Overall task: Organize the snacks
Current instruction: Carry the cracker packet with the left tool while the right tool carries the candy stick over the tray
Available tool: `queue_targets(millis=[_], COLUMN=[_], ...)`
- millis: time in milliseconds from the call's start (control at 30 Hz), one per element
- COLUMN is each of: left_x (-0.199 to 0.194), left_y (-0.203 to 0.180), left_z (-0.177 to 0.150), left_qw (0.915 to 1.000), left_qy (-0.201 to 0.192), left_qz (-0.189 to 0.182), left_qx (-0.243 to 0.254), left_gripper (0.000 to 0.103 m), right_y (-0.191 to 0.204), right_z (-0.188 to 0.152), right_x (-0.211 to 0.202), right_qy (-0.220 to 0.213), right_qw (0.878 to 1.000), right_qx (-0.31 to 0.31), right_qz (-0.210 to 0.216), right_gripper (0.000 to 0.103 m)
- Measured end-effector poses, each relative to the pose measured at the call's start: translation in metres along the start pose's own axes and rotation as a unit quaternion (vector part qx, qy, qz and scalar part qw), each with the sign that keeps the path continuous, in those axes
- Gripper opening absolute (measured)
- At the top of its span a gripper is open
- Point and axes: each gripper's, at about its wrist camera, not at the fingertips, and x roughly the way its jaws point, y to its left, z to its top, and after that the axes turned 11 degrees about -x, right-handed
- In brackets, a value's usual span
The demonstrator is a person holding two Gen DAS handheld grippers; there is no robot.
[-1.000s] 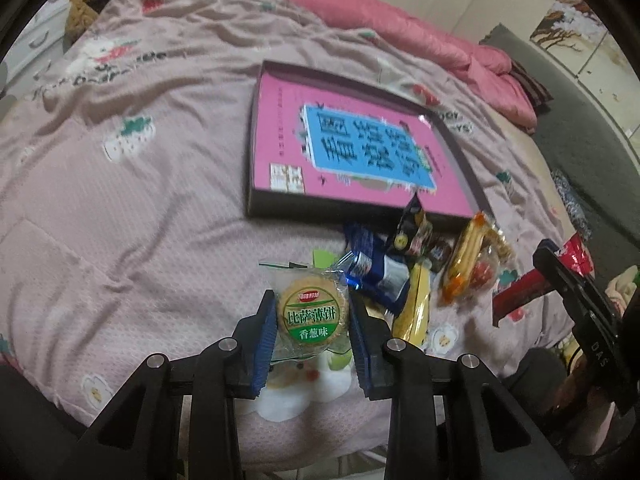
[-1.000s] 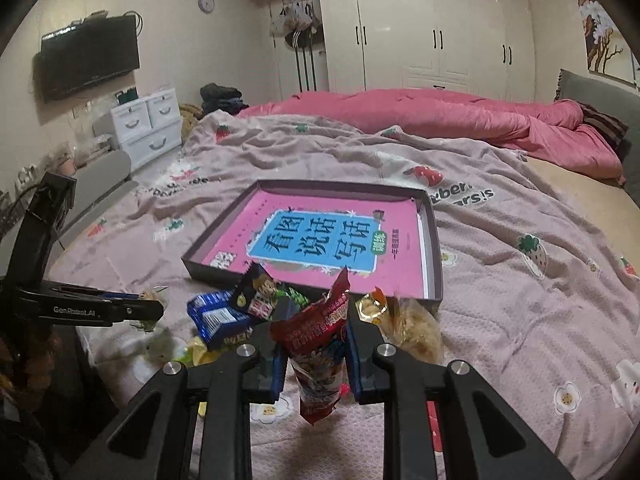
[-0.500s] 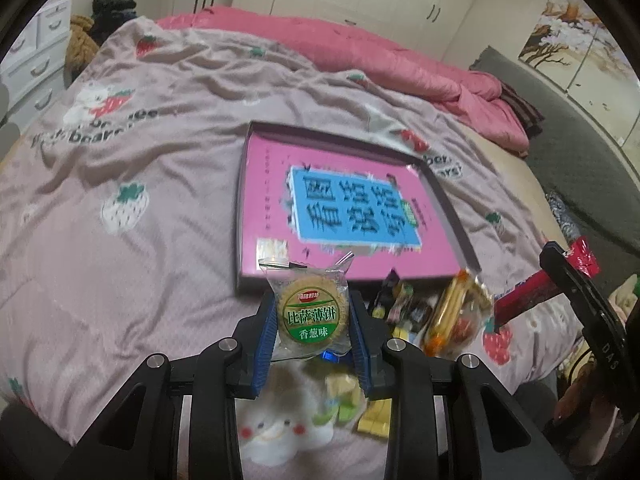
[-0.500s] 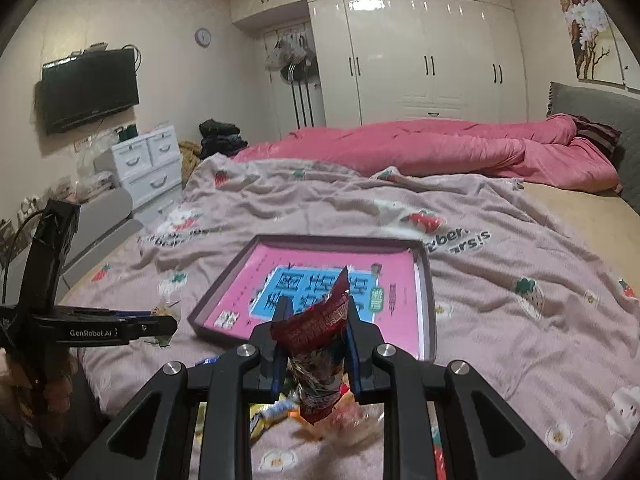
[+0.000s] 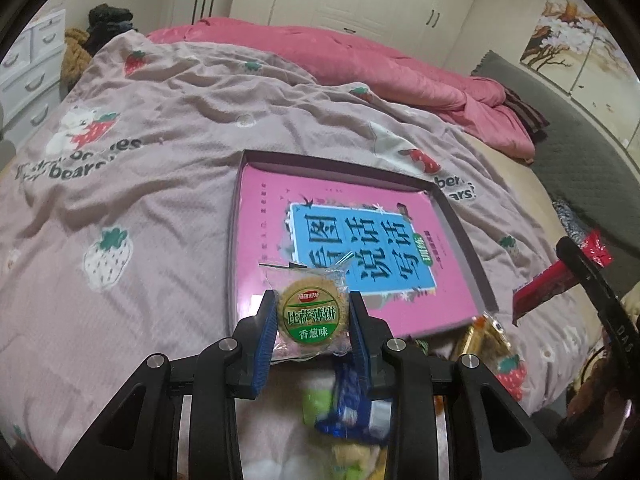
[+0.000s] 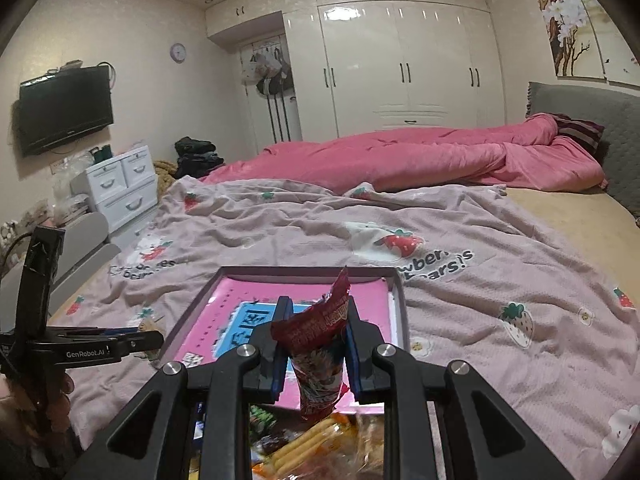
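Shallow box point(image 5: 460, 216) holds a pink book point(image 5: 280, 216); each hand-held gripper grips a snack

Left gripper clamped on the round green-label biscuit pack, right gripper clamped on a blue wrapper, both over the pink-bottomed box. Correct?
One error: the right gripper is clamped on a red crinkled snack packet, not a blue wrapper, as the right wrist view shows. The left gripper does hold the round green-label biscuit pack, with the pink-bottomed box ahead.
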Motion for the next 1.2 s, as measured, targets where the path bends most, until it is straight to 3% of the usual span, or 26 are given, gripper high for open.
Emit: queue_targets(millis=[300, 467, 633, 767, 1200], left_x=[0.043, 0.058, 0.068, 0.073, 0.080], left_y=[-0.002, -0.001, -0.001, 0.000, -0.001], left_z=[0.012, 0.010, 0.006, 0.005, 0.002], left_qw=[0.9998, 0.9994, 0.9990, 0.9988, 0.9983], left_qy=[0.019, 0.032, 0.039, 0.043, 0.050], left_qz=[0.009, 0.010, 0.013, 0.014, 0.016], left_qx=[0.004, 0.007, 0.016, 0.018, 0.025], left_gripper=[0.035, 0.035, 0.035, 0.035, 0.035], right_y=[-0.007, 0.002, 0.023, 0.032, 0.031], right_z=[-0.006, -0.011, -0.022, -0.031, -0.039], right_x=[0.030, 0.051, 0.074, 0.090, 0.114], right_qy=[0.029, 0.059, 0.100, 0.121, 0.132], right_qw=[0.999, 0.994, 0.980, 0.978, 0.987], right_qx=[-0.020, -0.068, -0.144, -0.155, -0.093], right_qz=[-0.030, -0.064, -0.092, -0.075, -0.020], right_gripper=[0.024, 0.024, 0.024, 0.024, 0.024])
